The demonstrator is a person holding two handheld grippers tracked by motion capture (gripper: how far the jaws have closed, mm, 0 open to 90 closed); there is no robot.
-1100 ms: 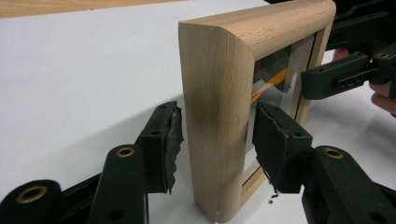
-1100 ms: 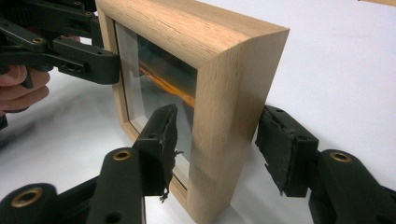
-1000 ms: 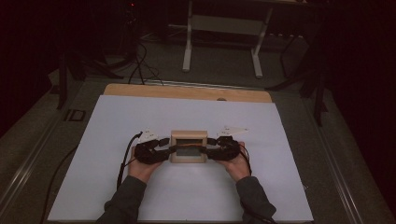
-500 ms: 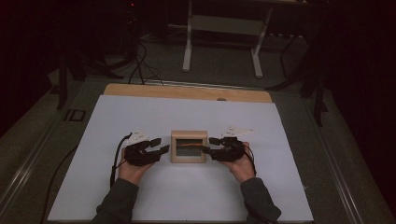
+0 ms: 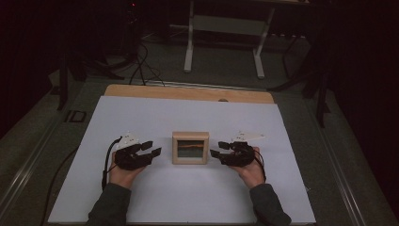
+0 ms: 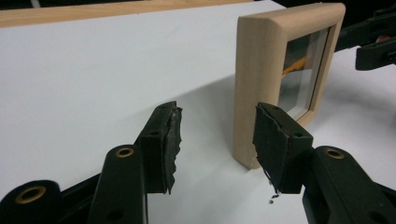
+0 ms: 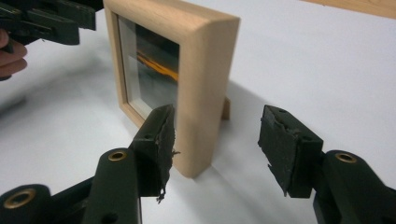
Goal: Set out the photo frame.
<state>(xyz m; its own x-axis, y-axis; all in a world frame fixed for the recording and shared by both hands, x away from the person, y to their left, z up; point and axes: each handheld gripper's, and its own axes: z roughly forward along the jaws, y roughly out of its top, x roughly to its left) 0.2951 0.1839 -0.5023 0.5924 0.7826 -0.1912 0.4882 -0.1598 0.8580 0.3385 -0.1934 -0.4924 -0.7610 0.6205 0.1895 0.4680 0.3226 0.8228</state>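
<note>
Both tools now back from upright frame between, jaws open, empty.

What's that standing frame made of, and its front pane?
The frame looks like pale unfinished or matte wood: faint grain, rounded corners, no shine. The front pane seems to be glass or clear plastic; it shows reflections and an orange streak behind, so I cannot tell which.

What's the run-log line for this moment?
frame: upright on table | left tool: open, beside it | right tool: open, beside it
</note>
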